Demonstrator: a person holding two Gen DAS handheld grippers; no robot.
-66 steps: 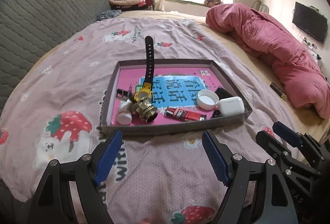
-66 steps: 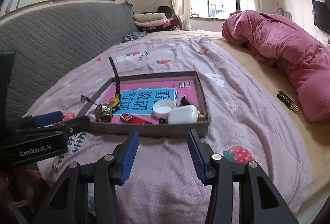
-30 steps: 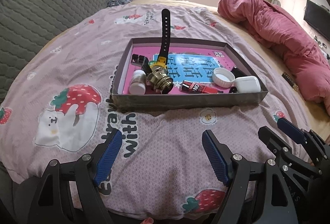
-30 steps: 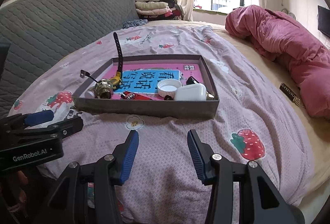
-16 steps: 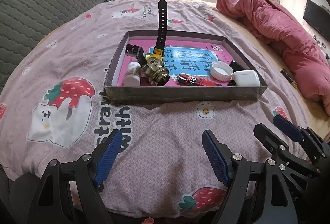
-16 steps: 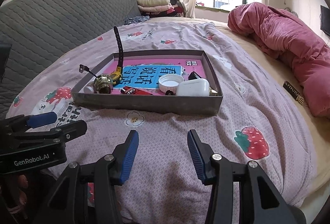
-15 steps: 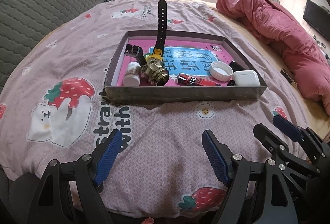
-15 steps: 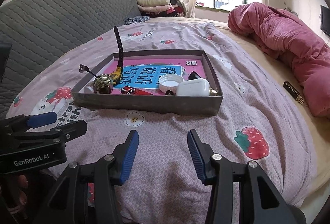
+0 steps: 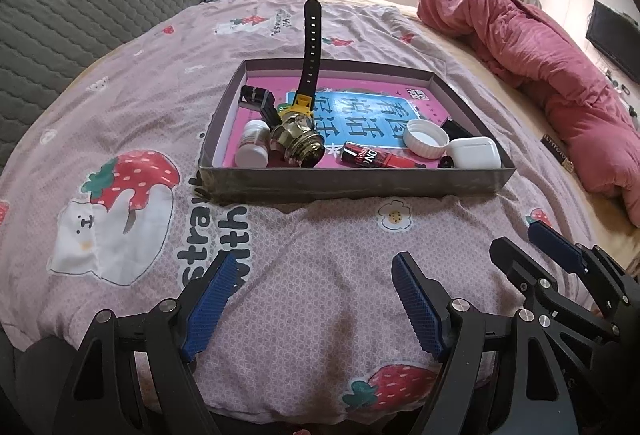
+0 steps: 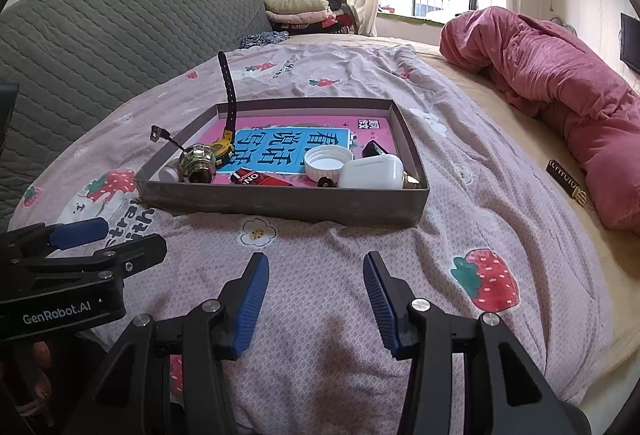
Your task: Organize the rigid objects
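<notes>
Left gripper [image 9: 312, 299] hangs over the strawberry-print bedsheet [image 9: 120, 139], jaws wide apart, nothing between them. Right gripper [image 10: 316, 293] likewise: jaws well open, empty, sheet below. Each gripper shows at the edge of the other's view.

Shallow grey tray [image 9: 352, 183] lies on the bed at 12 o'clock from both jaw pairs, well apart from the fingertips. Pink-and-blue printed card lines its floor.

Tray contents, left wrist view:
- Watch [image 9: 310, 47], black strap rising upright past the far wall, yellow piece at its base, at 11 o'clock in the tray.
- Brass fitting [image 9: 298, 145] just in front of the watch, touching a small white bottle [image 9: 253, 149] at its 9 o'clock.
- Black clip [image 9: 256, 97] near the far-left corner.
- Red tube [image 9: 376, 159] lying flat near the front wall.
- White cap [image 9: 426, 137], open side up, at 3 o'clock of the tube.
- White earbud case [image 9: 474, 153] in the near-right corner, just beside the cap; a small dark item behind it, too hidden to identify.

Pink quilt [image 10: 560, 83] heaped at 2 o'clock.
</notes>
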